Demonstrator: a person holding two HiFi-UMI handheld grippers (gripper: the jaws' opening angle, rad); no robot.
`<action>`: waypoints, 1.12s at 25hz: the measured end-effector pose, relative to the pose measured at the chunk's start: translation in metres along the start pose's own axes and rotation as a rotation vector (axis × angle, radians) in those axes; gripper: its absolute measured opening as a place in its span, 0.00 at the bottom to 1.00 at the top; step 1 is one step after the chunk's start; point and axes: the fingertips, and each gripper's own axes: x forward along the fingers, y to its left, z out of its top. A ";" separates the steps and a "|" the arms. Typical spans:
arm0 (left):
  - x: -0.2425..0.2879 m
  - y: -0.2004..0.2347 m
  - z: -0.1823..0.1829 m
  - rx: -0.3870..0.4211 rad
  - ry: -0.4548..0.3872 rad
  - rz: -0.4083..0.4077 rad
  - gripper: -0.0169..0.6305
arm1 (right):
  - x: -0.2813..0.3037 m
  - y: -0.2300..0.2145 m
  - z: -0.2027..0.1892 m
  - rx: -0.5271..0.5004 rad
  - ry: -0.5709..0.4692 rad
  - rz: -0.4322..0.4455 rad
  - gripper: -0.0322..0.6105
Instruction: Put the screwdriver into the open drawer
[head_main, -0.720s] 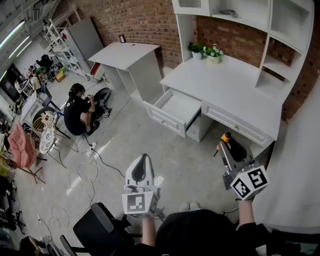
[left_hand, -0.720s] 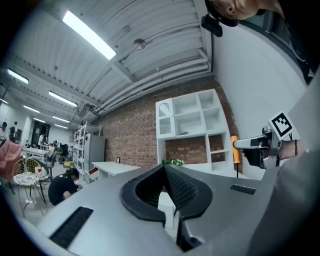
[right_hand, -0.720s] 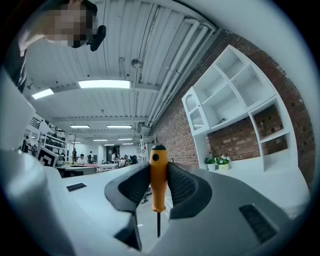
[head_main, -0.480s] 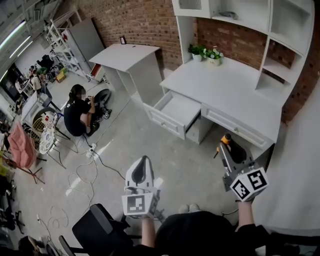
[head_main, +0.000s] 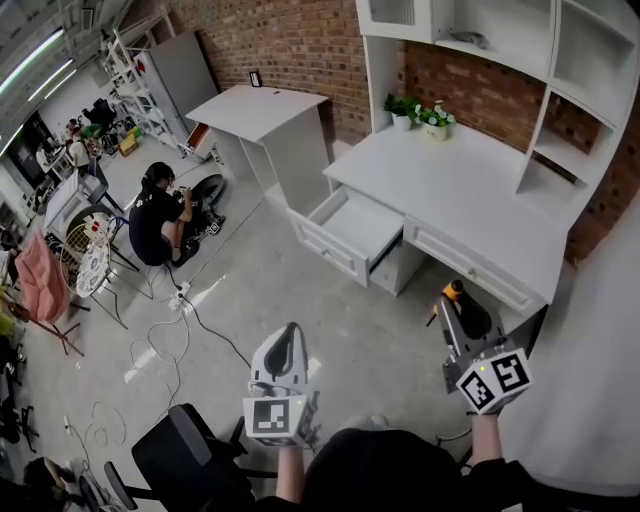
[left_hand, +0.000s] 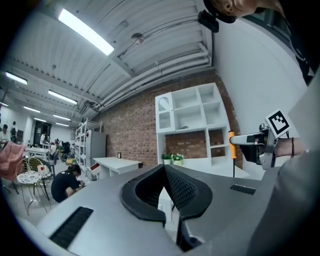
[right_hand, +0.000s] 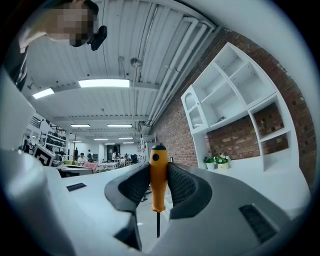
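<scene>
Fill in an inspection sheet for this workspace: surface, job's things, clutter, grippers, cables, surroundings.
Surface: white desk, top mostly bare.
Job's things: screwdriver, orange handle up; open drawer, nothing seen inside.
Clutter: potted plants at the desk's back.
Grippers: right hand-held gripper shut on the screwdriver; left hand-held gripper shut, empty.
Cables: loose cables on the floor.
Surroundings: brick wall, crouching person, black chair.

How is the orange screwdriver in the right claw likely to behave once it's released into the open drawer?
With its rounded handle, the screwdriver would probably roll a little on the flat floor of the drawer. The thin shaft hanging below the right claw looks rigid, so it likely won't flex. The smooth handle may slip if held loosely.
</scene>
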 end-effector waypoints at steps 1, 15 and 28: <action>0.000 -0.001 -0.002 -0.002 0.005 0.003 0.04 | 0.001 -0.001 -0.001 0.002 0.001 0.002 0.22; 0.045 0.029 -0.015 0.004 0.042 0.050 0.04 | 0.065 -0.019 -0.018 0.033 0.020 0.039 0.22; 0.170 0.066 -0.013 -0.002 0.035 -0.024 0.04 | 0.173 -0.063 -0.025 0.041 0.040 0.013 0.22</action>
